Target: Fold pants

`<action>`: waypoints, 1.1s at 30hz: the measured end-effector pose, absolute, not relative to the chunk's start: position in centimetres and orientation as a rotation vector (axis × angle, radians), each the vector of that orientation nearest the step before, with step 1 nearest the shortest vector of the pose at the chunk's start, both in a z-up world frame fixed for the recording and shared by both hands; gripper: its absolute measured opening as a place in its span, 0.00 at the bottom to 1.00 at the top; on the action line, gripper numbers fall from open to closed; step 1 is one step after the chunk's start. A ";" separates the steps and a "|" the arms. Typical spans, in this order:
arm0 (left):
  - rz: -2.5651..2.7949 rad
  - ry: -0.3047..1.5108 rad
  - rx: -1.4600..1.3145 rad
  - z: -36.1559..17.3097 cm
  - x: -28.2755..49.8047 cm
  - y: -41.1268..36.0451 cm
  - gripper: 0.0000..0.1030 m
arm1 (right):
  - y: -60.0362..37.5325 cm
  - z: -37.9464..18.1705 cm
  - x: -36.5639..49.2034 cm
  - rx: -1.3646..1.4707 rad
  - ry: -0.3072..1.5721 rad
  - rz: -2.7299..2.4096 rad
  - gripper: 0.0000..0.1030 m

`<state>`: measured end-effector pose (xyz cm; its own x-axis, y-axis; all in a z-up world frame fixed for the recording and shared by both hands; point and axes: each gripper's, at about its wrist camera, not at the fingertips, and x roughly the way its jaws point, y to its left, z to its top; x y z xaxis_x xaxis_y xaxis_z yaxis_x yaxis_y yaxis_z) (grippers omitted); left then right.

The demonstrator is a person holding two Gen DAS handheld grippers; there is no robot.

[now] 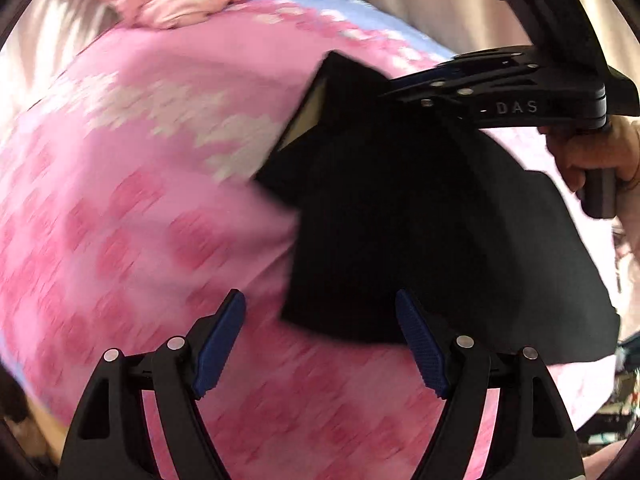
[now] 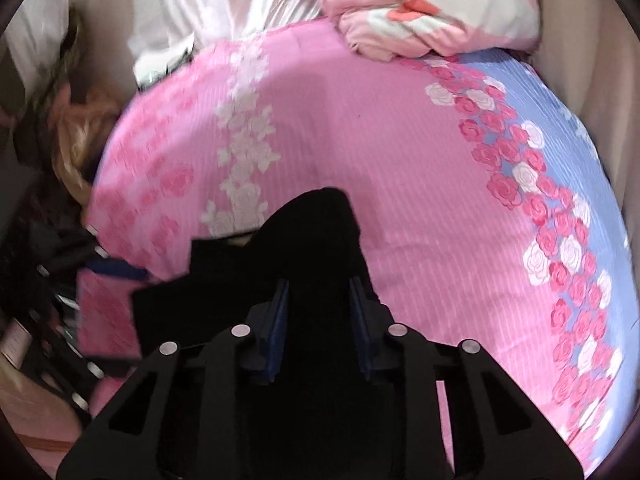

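The black pants point(image 1: 400, 232) hang bunched above the pink bed sheet point(image 1: 140, 220), with a tan lining patch showing at their upper left. My left gripper point(image 1: 320, 344) is open and empty, its blue pads just below the pants' lower edge. My right gripper point(image 1: 404, 94) reaches in from the right in the left wrist view and holds the pants up. In the right wrist view the right gripper point(image 2: 319, 308) is shut on a thick fold of the black pants point(image 2: 312, 232), which fills the gap between the pads.
The bed has a pink and blue rose-print sheet point(image 2: 400, 160). A pink and white pillow point(image 2: 432, 8) lies at the head. Clutter and dark items point(image 2: 48, 240) sit beside the bed's left edge. A pale curtain point(image 1: 420, 4) hangs behind.
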<state>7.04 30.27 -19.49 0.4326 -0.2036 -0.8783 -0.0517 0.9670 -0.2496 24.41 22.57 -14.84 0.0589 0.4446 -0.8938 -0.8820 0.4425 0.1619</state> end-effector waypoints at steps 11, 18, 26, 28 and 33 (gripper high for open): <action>-0.002 0.946 -0.080 -14.2 14.0 32.5 0.70 | 19.7 -12.0 29.1 -0.325 1.079 0.939 0.13; -0.034 1.036 -0.130 -15.5 7.4 33.6 0.72 | 22.1 -13.7 22.2 -0.606 0.999 1.050 0.61; -0.120 1.133 -0.238 -19.9 5.8 29.1 0.73 | 24.7 -16.9 23.0 -0.674 1.035 1.063 0.26; -0.096 1.095 -0.187 -19.9 7.2 28.4 0.73 | 23.9 -15.8 24.4 -0.608 1.046 1.058 0.19; -0.099 0.984 -0.162 -17.5 11.7 28.8 0.71 | 21.9 -12.7 28.0 -0.394 1.045 1.011 0.17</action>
<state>11.70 28.84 -17.54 0.5508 -0.1566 -0.8198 0.0098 0.9834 -0.1813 28.01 21.95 -12.72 0.1286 0.5000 -0.8564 -0.8392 0.5150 0.1747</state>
